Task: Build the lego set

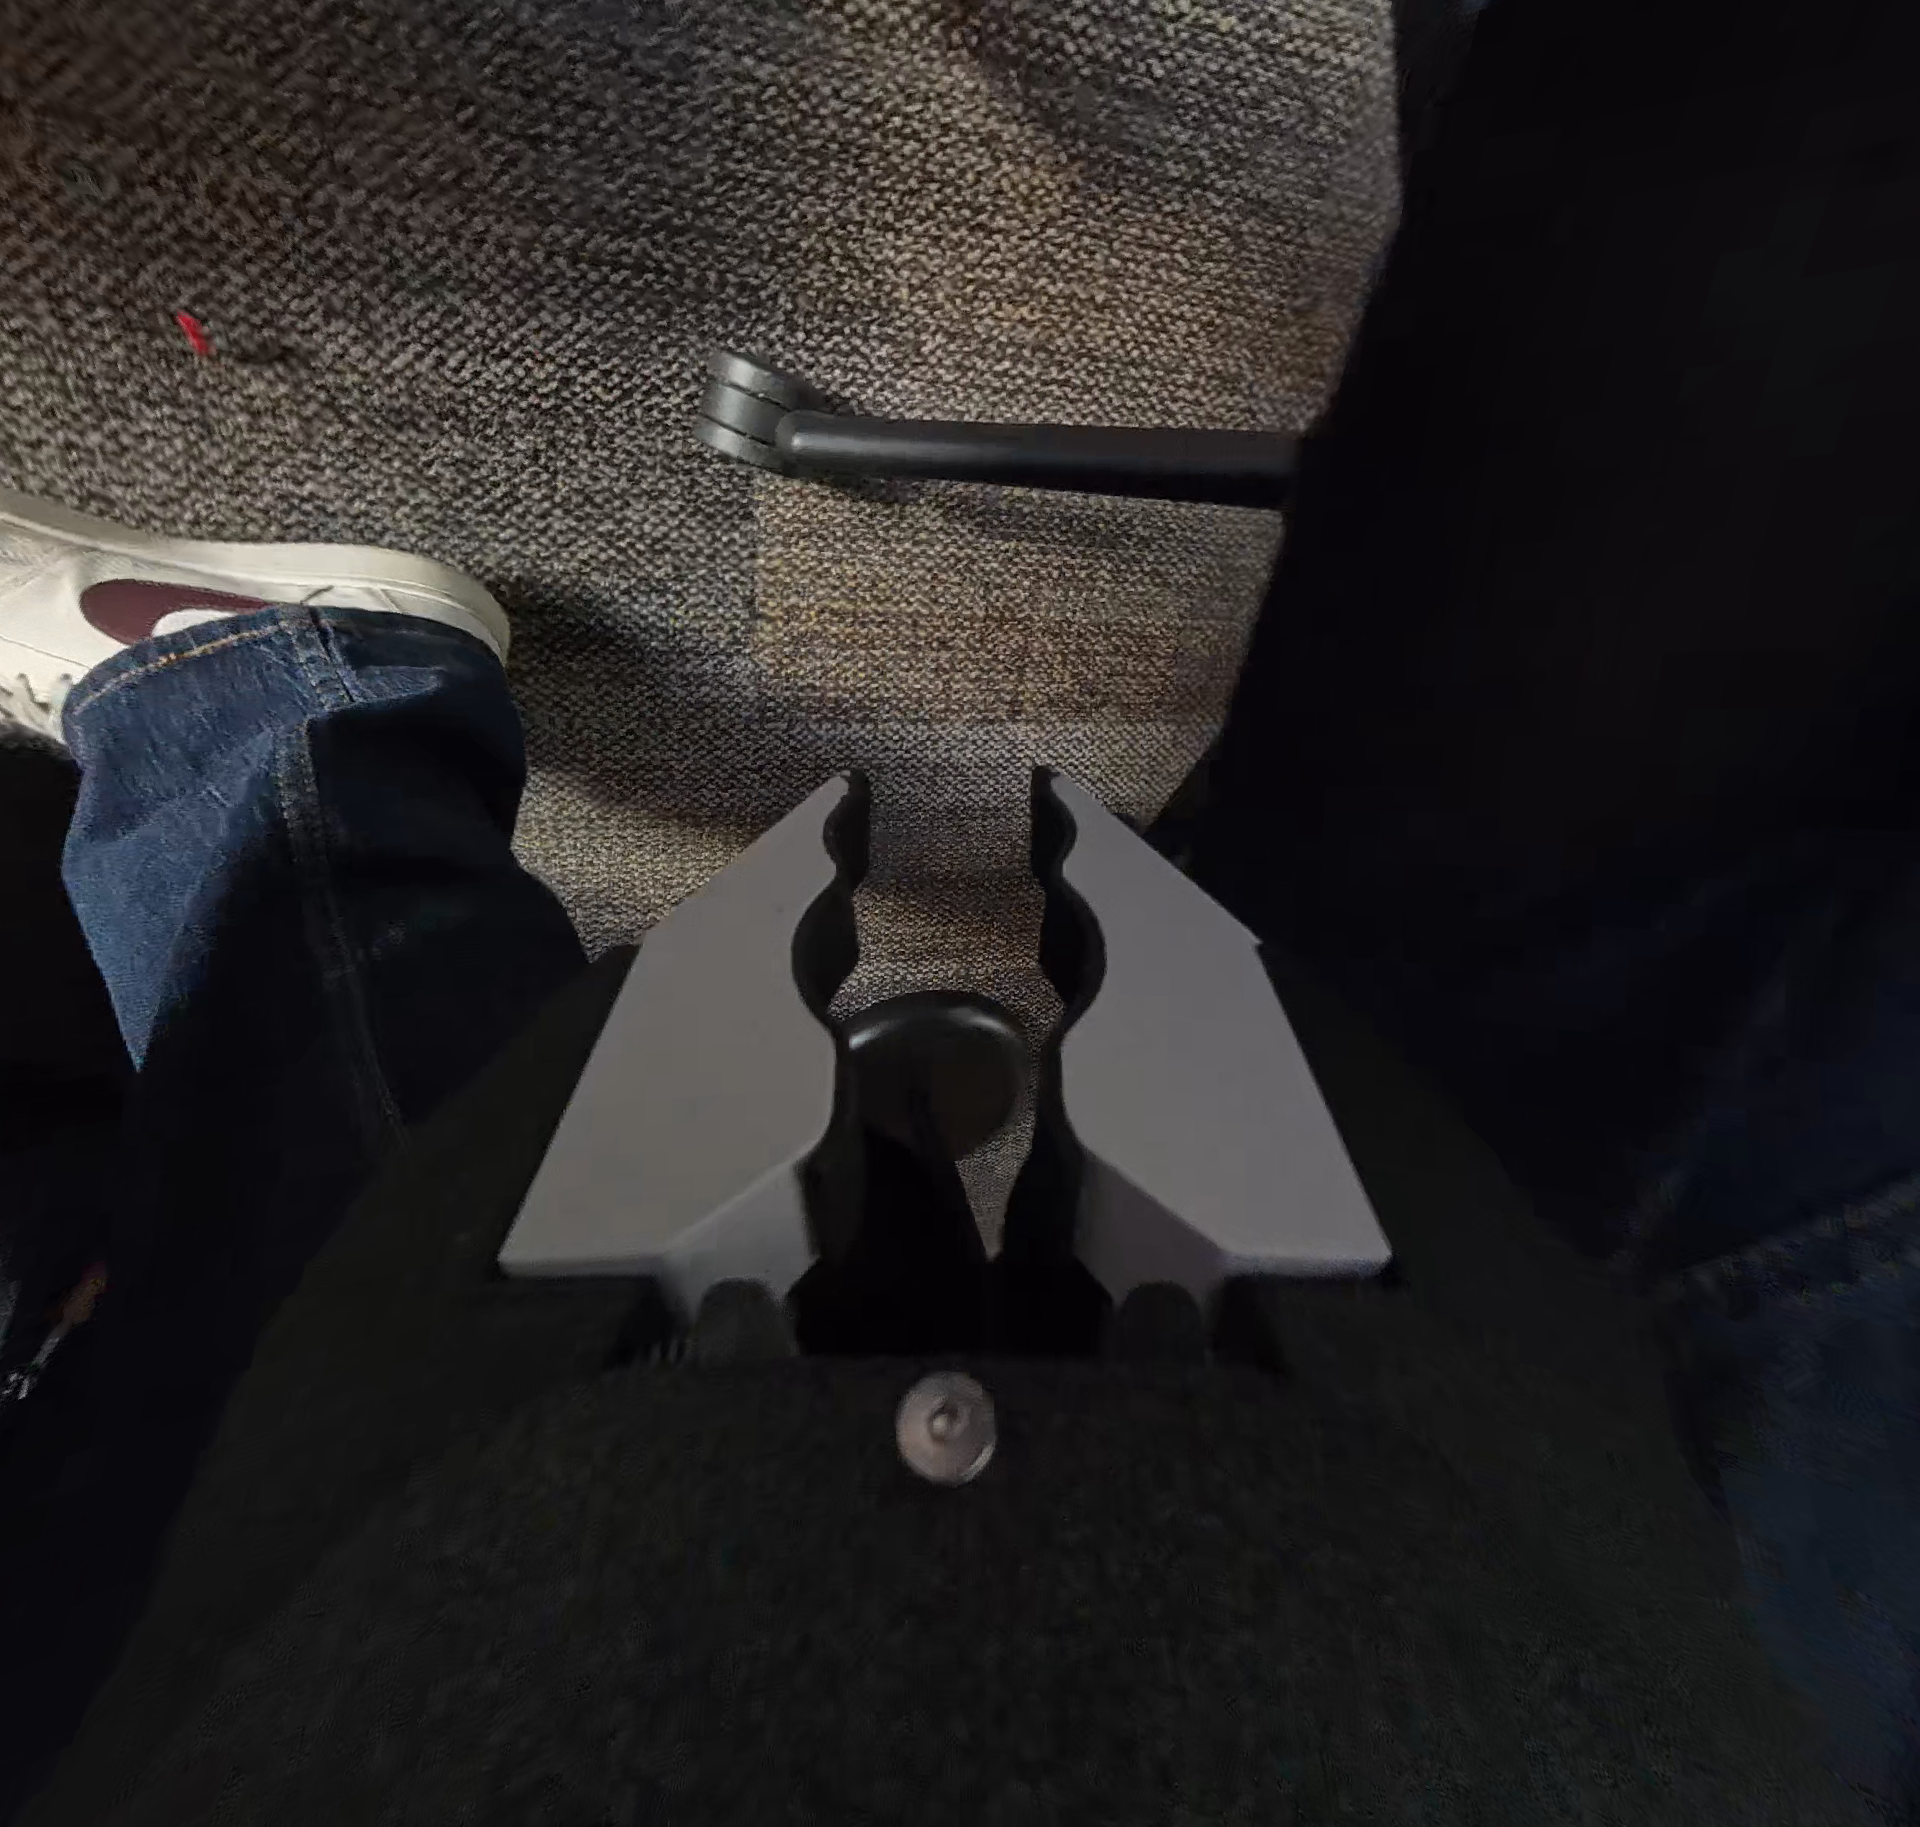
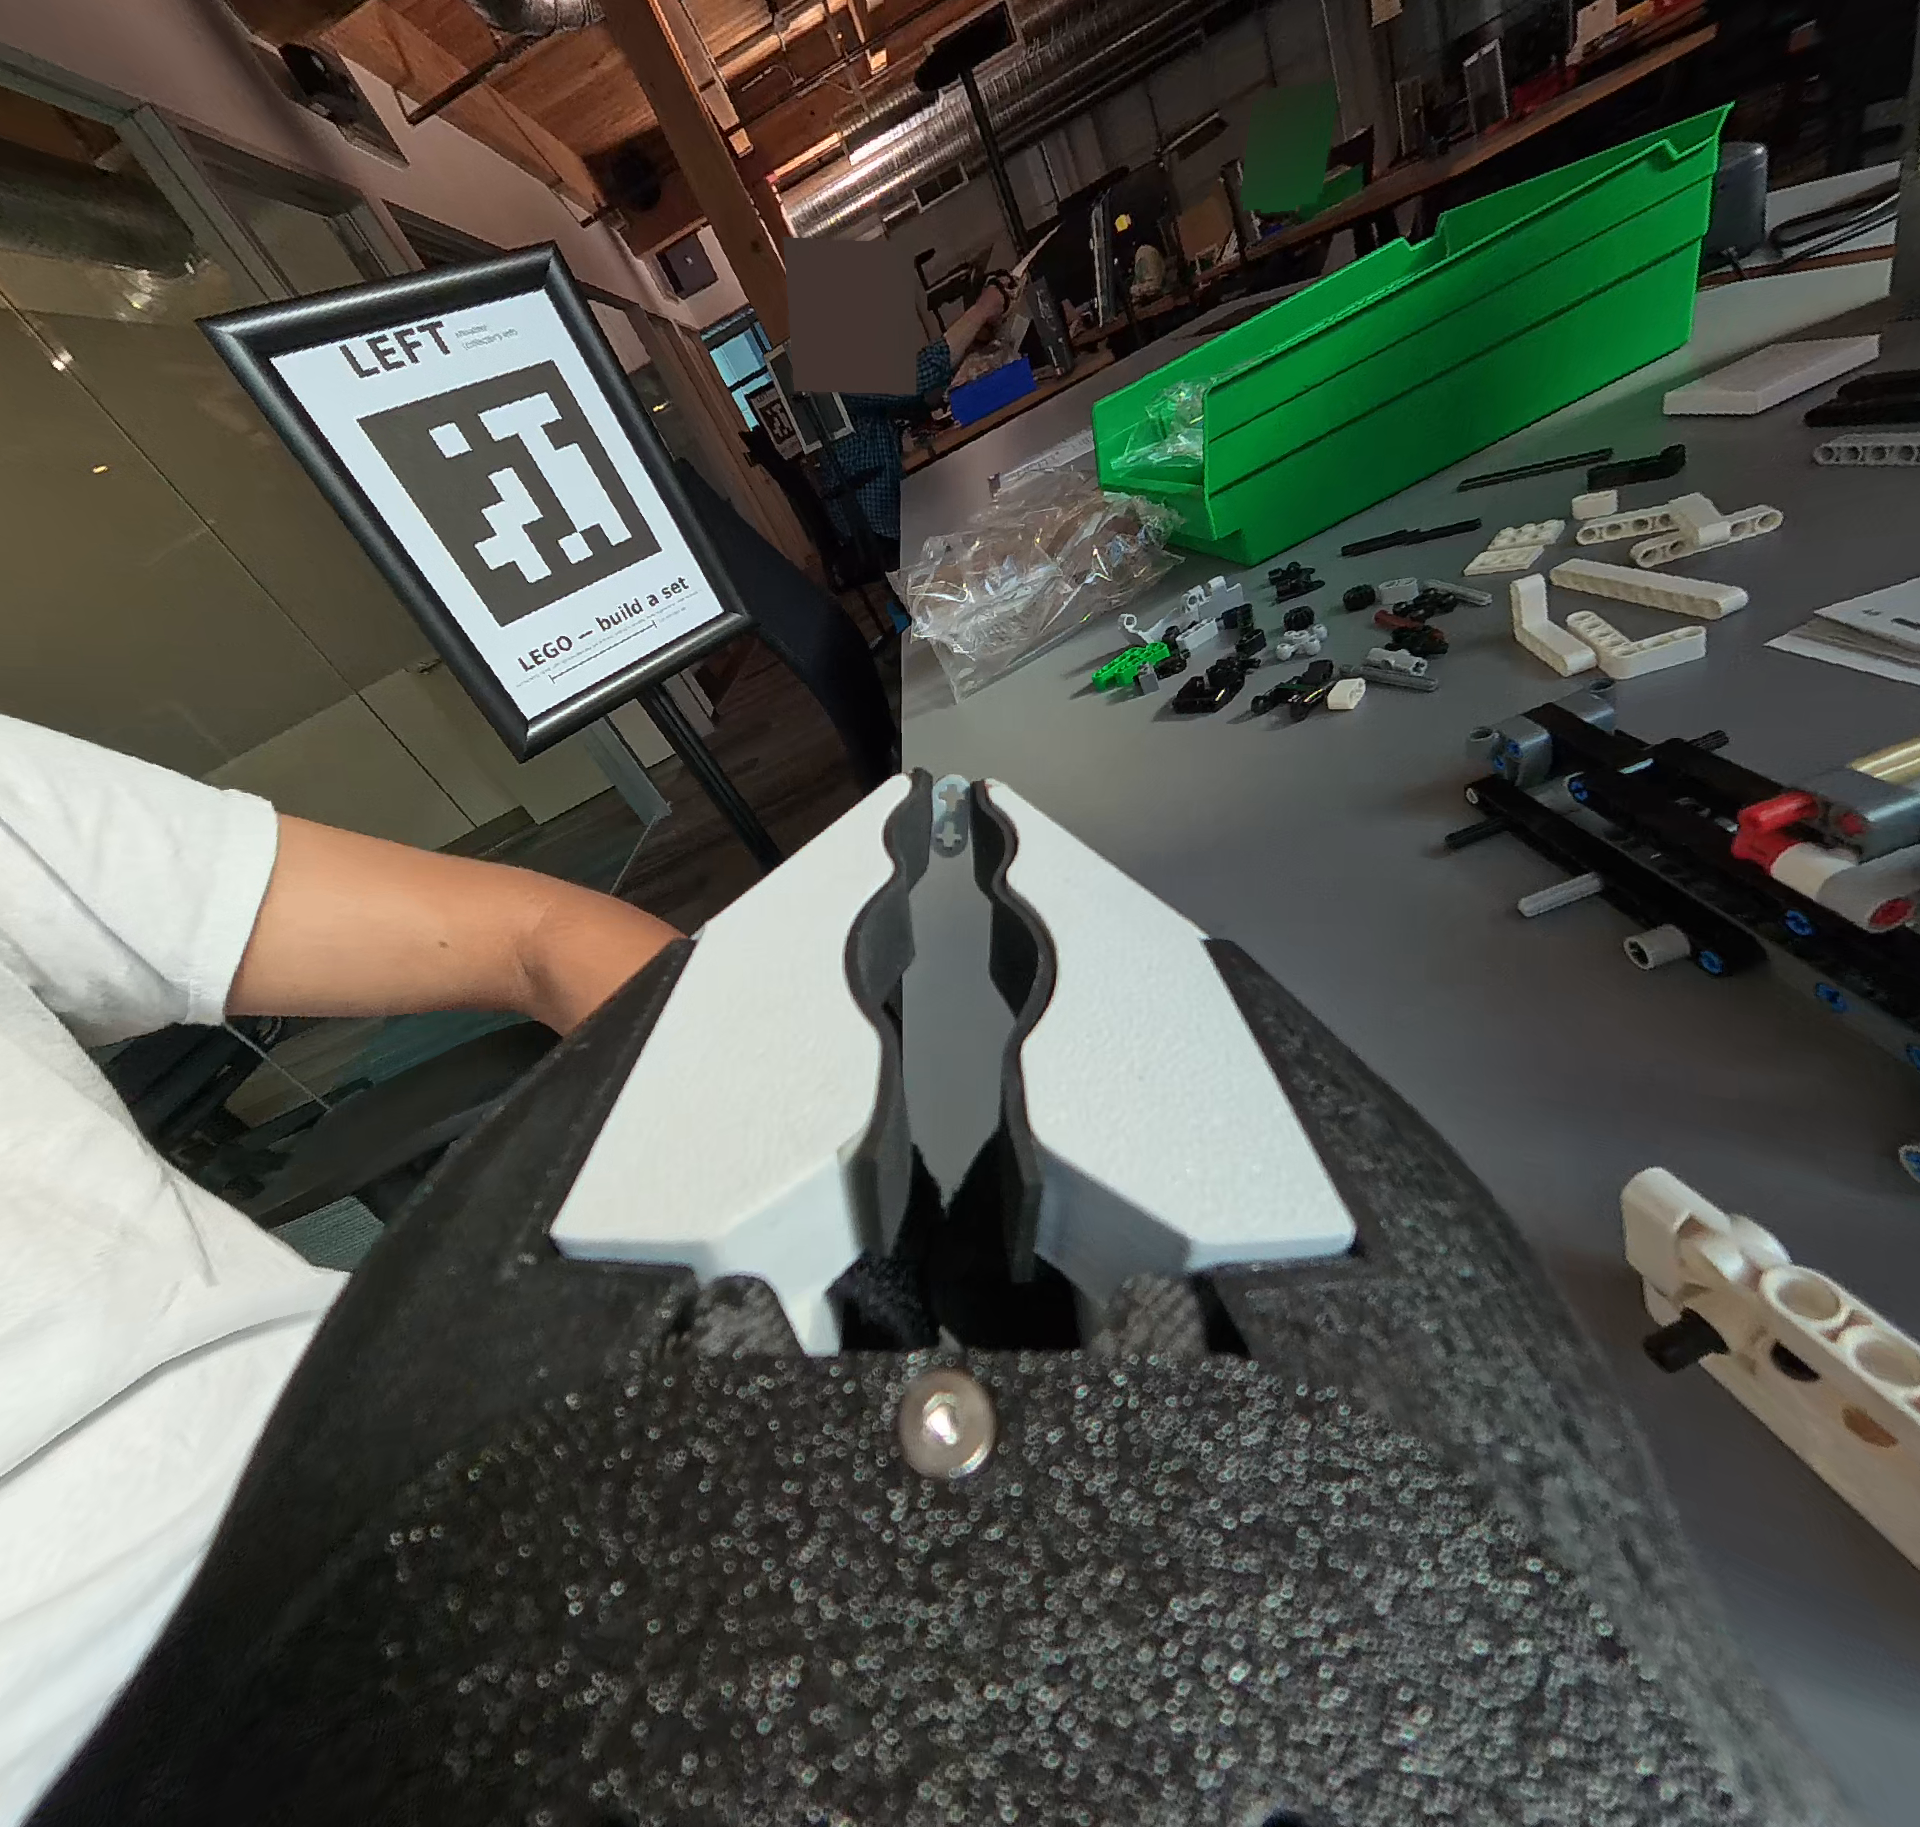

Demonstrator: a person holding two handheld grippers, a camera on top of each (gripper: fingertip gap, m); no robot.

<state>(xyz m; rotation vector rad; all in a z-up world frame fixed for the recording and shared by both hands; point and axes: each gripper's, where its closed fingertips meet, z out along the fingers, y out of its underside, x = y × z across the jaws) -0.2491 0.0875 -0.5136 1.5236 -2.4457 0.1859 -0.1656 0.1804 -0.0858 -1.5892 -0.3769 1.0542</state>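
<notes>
In the left wrist view my left gripper point(image 1: 951, 790) points down at the speckled grey carpet point(image 1: 644, 219). Its jaws stand apart with only carpet between the fingertips. A round black thing point(image 1: 935, 1065) shows deep between the fingers; I cannot tell what it is. In the right wrist view my right gripper point(image 2: 949, 790) is shut on a small light grey connector piece point(image 2: 949, 819) with two cross-shaped holes, pinched at the fingertips. It hovers at the left edge of the grey table point(image 2: 1247, 842).
A black chair leg point(image 1: 997, 447), a white shoe point(image 1: 208, 593) and a jeans leg point(image 1: 281, 790) are on the carpet. The table holds a green bin point(image 2: 1403, 375), a clear bag point(image 2: 1029, 572), small loose parts point(image 2: 1278, 655), white beams point(image 2: 1621, 593) and a black assembly point(image 2: 1714, 842). A framed sign point(image 2: 488, 489) stands left. About 45 cm separates my left fingertips from my right.
</notes>
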